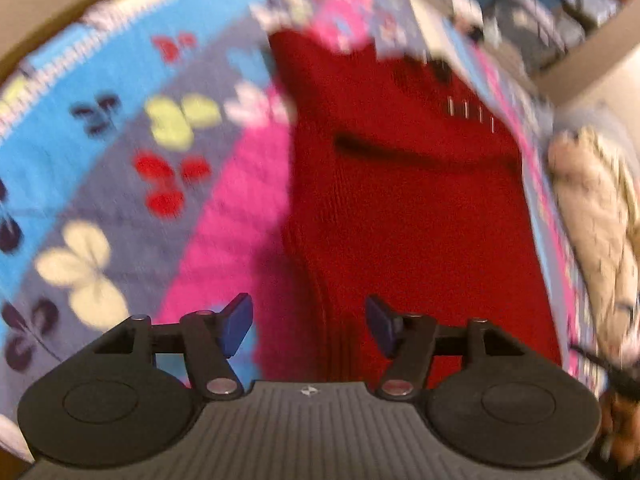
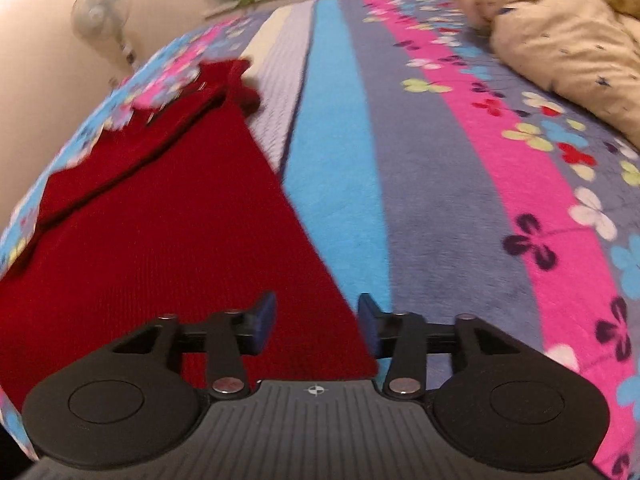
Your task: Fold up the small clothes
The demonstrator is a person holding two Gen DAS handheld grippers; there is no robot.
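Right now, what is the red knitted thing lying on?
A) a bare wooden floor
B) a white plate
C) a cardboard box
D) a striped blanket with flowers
D: the red knitted garment lies spread on the blanket with blue, grey and pink stripes and flower shapes.

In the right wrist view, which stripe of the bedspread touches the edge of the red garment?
The light blue stripe: it runs directly along the red knit garment, unlike the pink stripe, which lies farther right.

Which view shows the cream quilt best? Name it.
Right wrist view: the cream quilt lies sharp and broad at the upper right of the striped bedspread. The left wrist view shows only a blurred strip at its right edge.
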